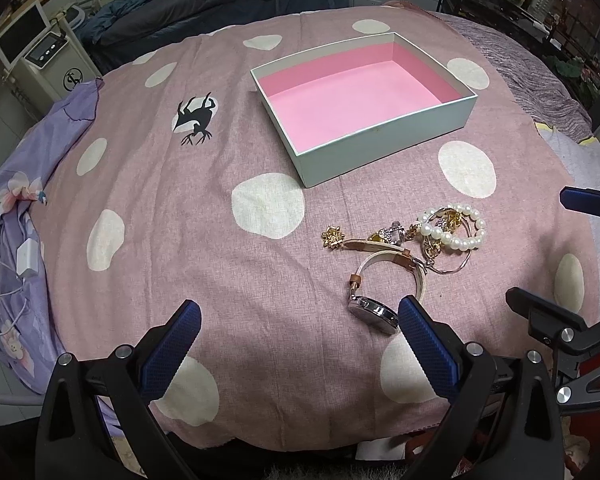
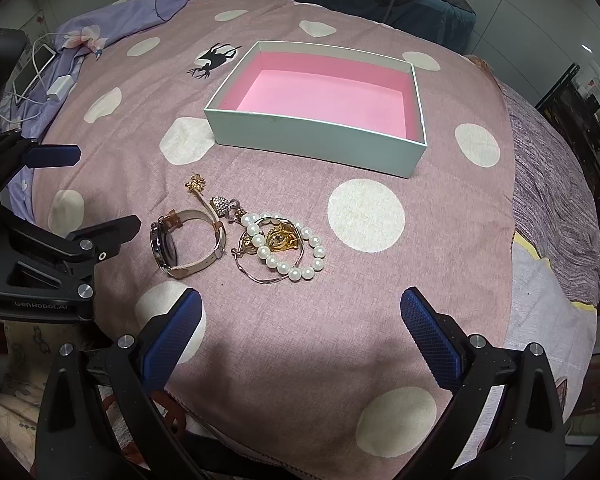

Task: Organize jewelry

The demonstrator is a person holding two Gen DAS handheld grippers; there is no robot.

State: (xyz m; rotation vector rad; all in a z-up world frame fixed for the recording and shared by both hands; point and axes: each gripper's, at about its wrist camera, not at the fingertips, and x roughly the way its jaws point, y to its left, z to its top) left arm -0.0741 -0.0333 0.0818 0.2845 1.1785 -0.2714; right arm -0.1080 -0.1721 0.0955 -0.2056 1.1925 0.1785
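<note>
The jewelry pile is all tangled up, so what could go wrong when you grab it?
The pearl bracelet lies over a thin chain and gold pieces, so lifting one may drag others along. The watch stands on its edge and could tip. The soft cloth might get pinched with small pieces.

- Left tongs spread wide, nothing between them.
- Watch touching the right-hand pad.
- Pearl bracelet tangled in gold pieces.
- Pink-lined box beyond.
</note>
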